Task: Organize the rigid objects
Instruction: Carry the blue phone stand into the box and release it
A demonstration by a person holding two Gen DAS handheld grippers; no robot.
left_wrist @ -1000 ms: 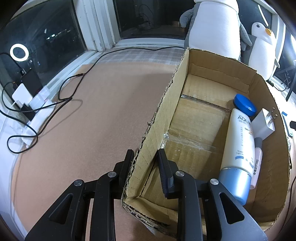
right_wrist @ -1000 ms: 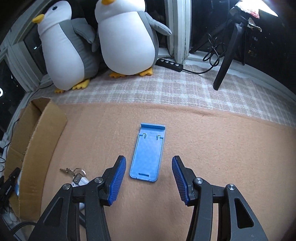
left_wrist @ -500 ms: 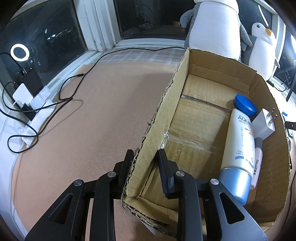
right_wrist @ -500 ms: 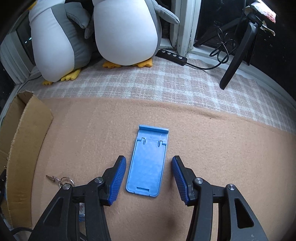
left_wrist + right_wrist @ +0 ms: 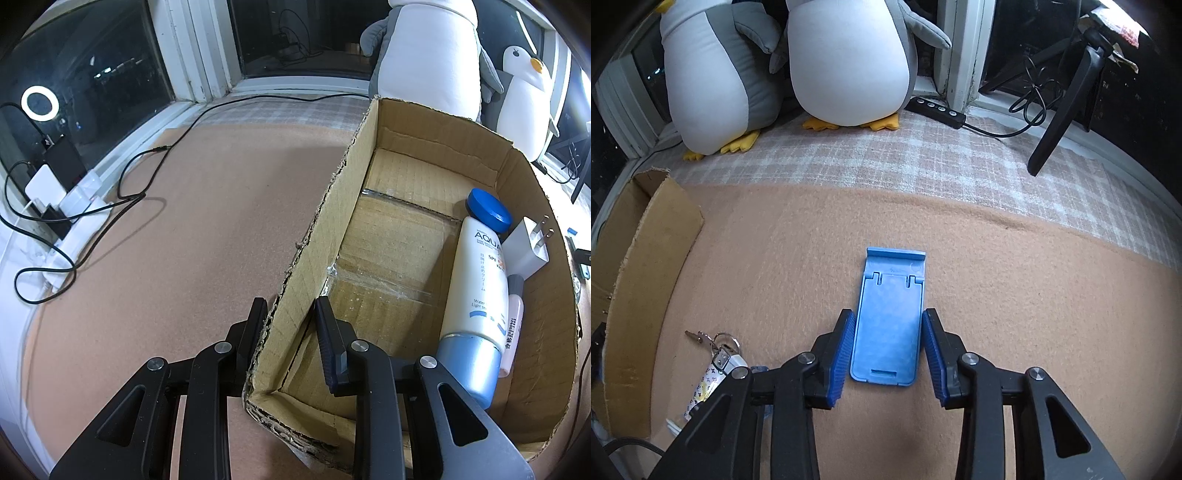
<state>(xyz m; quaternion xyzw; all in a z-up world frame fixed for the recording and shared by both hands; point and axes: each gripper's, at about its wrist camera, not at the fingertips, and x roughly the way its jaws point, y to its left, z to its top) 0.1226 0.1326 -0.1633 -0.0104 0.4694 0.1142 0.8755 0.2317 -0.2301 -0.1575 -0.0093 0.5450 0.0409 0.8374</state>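
Observation:
A blue plastic phone stand (image 5: 890, 310) lies flat on the tan cloth. My right gripper (image 5: 888, 326) is open, its blue pads on either side of the stand's near half, close to its edges. My left gripper (image 5: 290, 321) straddles the left wall of a cardboard box (image 5: 317, 236), one finger outside and one inside, shut on that wall. In the box lie a white sunscreen bottle with a blue cap (image 5: 476, 280), a white plug adapter (image 5: 528, 247) and a small pink tube (image 5: 511, 325).
A key ring with a patterned fob (image 5: 713, 358) lies left of the right gripper, beside the box flap (image 5: 642, 280). Two plush penguins (image 5: 846, 62) stand at the back on a checked cloth. A tripod leg (image 5: 1060, 122) and cables (image 5: 110, 206) lie at the edges.
My right gripper has moved forward and down over the blue stand, and its pads have narrowed towards the stand's sides. The left gripper has not moved.

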